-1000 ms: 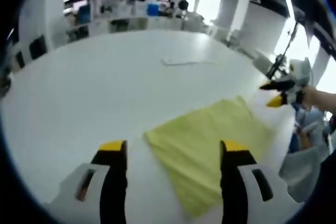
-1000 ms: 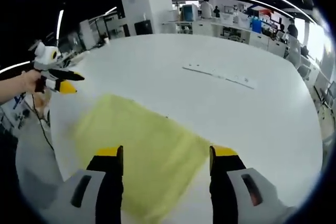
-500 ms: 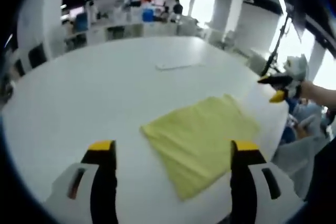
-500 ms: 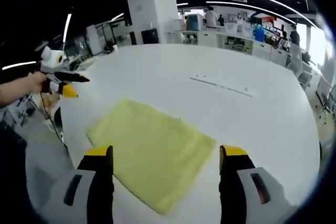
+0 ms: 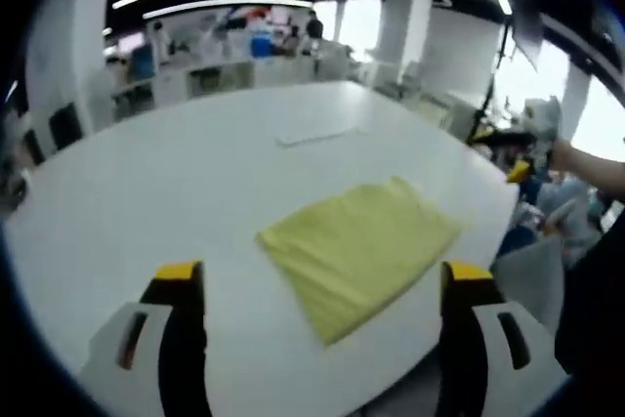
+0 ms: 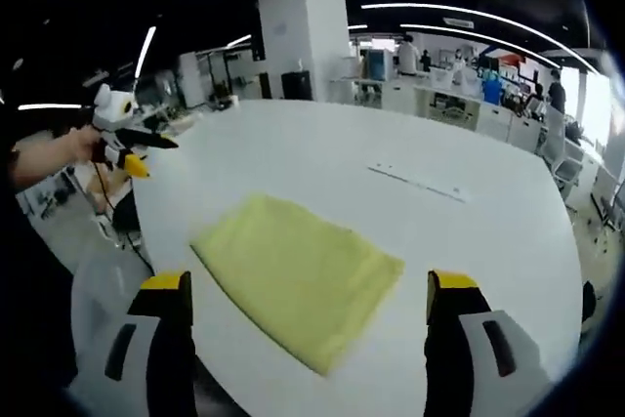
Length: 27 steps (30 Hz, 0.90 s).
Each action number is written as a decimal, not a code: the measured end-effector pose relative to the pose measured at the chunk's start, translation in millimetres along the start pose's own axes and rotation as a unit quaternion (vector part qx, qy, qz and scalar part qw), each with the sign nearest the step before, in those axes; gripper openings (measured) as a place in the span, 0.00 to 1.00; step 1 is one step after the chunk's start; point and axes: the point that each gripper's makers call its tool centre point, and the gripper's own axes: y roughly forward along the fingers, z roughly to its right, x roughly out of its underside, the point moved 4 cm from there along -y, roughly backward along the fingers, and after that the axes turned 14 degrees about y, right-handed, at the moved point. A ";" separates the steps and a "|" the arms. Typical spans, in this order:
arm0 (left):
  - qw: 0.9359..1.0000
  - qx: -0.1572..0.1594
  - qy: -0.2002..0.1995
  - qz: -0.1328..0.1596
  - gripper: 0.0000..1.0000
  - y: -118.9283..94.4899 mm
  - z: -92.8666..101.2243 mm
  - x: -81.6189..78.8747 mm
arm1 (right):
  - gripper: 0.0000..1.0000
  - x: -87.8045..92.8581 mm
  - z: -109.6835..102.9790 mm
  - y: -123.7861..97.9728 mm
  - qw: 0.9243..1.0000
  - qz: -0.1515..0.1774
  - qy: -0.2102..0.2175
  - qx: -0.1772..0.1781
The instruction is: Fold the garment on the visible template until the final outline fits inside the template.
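Observation:
A yellow garment (image 5: 356, 246) lies folded into a flat rectangle on the white table (image 5: 146, 183), near the table's edge. It also appears in the right gripper view (image 6: 298, 275). No template outline can be made out around it. My left gripper (image 5: 322, 272) hovers back from the cloth, jaws wide apart and holding nothing. In the right gripper view the left gripper (image 6: 132, 148) is held by a hand off the table's left side. My right gripper (image 6: 309, 282) is open and raised above the cloth. From the left gripper view the right gripper (image 5: 513, 148) hangs beyond the table's right edge.
A thin pale strip (image 5: 317, 136) lies on the table beyond the garment, also visible as the strip (image 6: 420, 181). The table edge (image 6: 156, 271) drops to the floor close to the cloth. Shelves, desks and people stand far behind. A white pillar (image 6: 303, 36) rises at the back.
Both views have pulled back and up, so the garment looks smaller and farther. Both pairs of jaws stand wider apart. The cloth itself lies unchanged.

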 end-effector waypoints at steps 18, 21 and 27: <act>0.997 -0.006 -0.077 -0.012 1.00 -53.8 46.8 41.2 | 1.00 42.7 -12.8 -63.0 0.998 0.014 0.043 0.040; 0.997 -0.009 -0.075 -0.019 1.00 -55.7 51.1 48.1 | 1.00 39.7 -18.3 -71.4 0.998 0.017 0.039 0.042; 0.997 -0.010 -0.071 -0.031 1.00 -57.3 49.1 48.1 | 1.00 36.9 -17.9 -72.1 0.997 0.034 0.046 0.042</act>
